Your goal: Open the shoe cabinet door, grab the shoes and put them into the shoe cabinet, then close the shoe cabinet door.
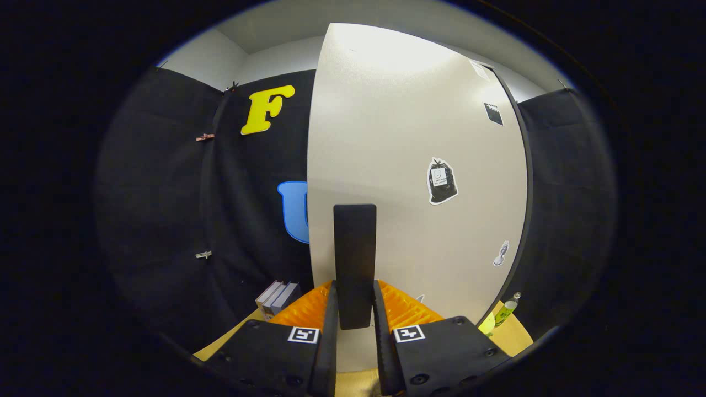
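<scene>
The shoe cabinet's pale door (408,165) stands right in front of me, with a few stickers on its face. A dark upright handle (354,248) is fixed near the door's left edge. My gripper (354,314) is shut on that handle: both fingers press on its lower end, one on each side. The door's free left edge stands out against the black wall cloth. I cannot tell from here how far the door is swung.
Several books (277,298) lie on the tan table (513,333) left of the fingers. A small green bottle (507,310) stands at the door's lower right corner. Black cloth walls close in on both sides.
</scene>
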